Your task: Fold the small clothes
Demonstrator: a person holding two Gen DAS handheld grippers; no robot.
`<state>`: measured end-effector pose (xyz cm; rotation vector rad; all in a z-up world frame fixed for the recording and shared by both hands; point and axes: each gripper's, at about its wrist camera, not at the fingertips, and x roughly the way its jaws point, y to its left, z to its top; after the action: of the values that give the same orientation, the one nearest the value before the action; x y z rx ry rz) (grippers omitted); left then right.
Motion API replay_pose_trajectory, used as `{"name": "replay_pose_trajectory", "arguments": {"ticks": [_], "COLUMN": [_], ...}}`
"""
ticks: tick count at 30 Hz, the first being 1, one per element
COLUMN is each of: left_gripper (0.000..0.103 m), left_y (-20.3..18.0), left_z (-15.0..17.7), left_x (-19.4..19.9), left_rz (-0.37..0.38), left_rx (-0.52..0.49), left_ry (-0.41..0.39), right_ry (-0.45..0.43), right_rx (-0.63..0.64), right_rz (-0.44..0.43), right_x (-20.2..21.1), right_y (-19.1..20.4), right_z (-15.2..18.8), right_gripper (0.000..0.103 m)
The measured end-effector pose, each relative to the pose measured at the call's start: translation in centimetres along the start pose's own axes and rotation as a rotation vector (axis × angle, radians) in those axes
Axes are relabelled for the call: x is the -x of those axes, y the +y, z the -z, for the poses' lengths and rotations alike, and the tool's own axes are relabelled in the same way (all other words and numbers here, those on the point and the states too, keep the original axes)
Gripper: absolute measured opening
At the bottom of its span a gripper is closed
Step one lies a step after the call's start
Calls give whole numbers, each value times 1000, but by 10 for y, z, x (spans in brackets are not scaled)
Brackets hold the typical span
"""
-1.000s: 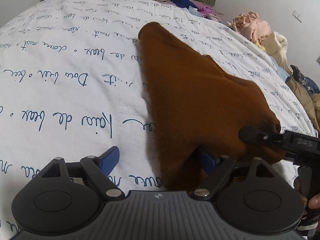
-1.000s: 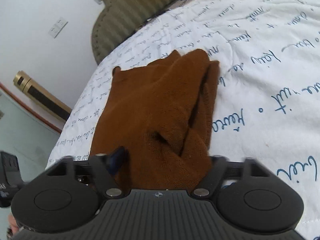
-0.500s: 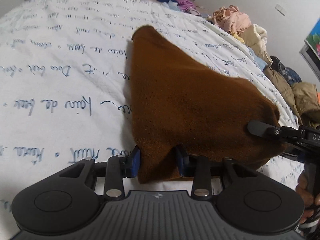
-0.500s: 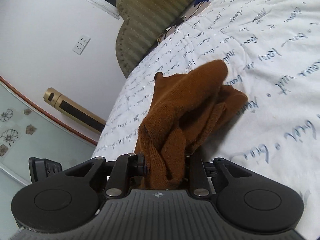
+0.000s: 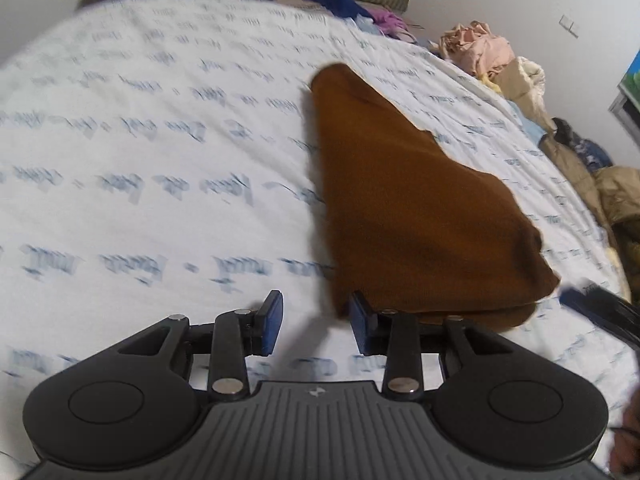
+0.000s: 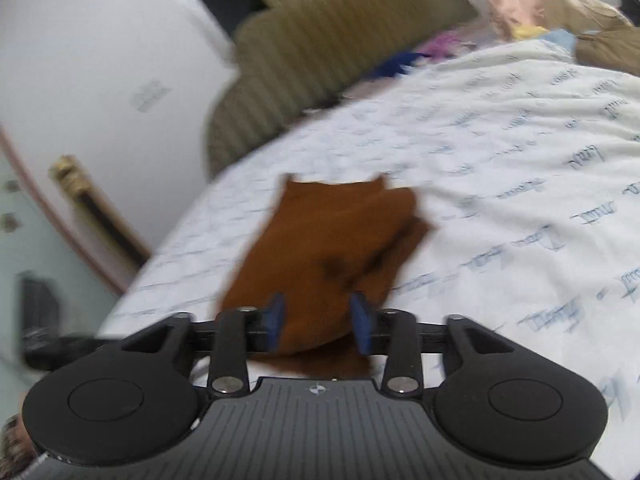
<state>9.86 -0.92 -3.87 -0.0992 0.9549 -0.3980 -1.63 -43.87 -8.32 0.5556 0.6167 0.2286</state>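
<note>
On the script-printed sheet (image 5: 160, 140) lies a brown garment (image 5: 408, 208), seemingly folded, both grippers' jaws parted, the right's opening.

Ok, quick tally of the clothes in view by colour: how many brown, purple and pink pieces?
brown garment: 1
purple cloth: 1
pink bundle: 1 (too crumpled to tell whether it is more than one piece)
Total: 3

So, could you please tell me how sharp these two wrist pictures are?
Left wrist view: the bed sheet lettering is smeared sideways, the brown garment soft-edged, the claw body crisp. Right wrist view: blurrier overall, with the headboard and garment smeared; fisheye bends both.
</note>
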Motion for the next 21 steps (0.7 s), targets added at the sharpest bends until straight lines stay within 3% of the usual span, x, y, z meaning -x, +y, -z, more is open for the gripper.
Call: {"name": "replay_pose_trajectory", "arguments": {"ticks": [2, 4, 7, 9, 11, 15, 21], "left_gripper": [35, 36, 43, 67, 77, 77, 77], "left_y": [4, 10, 8, 1, -4, -5, 2], "left_z": [-4, -9, -23, -38, -53, -75, -79], "left_x": [3, 5, 0, -9, -20, -49, -82], "left_rz": [-12, 28, 71, 74, 53, 83, 186], "left_rx": [11, 42, 62, 22, -17, -32, 50], "left_ry": [-11, -5, 2, 1, -15, 30, 112], "right_ry": [81, 130, 215, 247, 205, 107, 31], "right_rx": [-75, -151, -332, -479, -515, -521, -545], "right_rz": [-170, -229, -218, -202, -171, -173, -168], "right_x": [-5, -24, -79, -109, -121, -149, -194], "right_y": [-7, -10, -32, -56, -72, -96, -131], "right_z": [-3, -3, -6, -2, -1, -19, -45], "right_gripper": [76, 75, 76, 75, 75, 75, 74]}}
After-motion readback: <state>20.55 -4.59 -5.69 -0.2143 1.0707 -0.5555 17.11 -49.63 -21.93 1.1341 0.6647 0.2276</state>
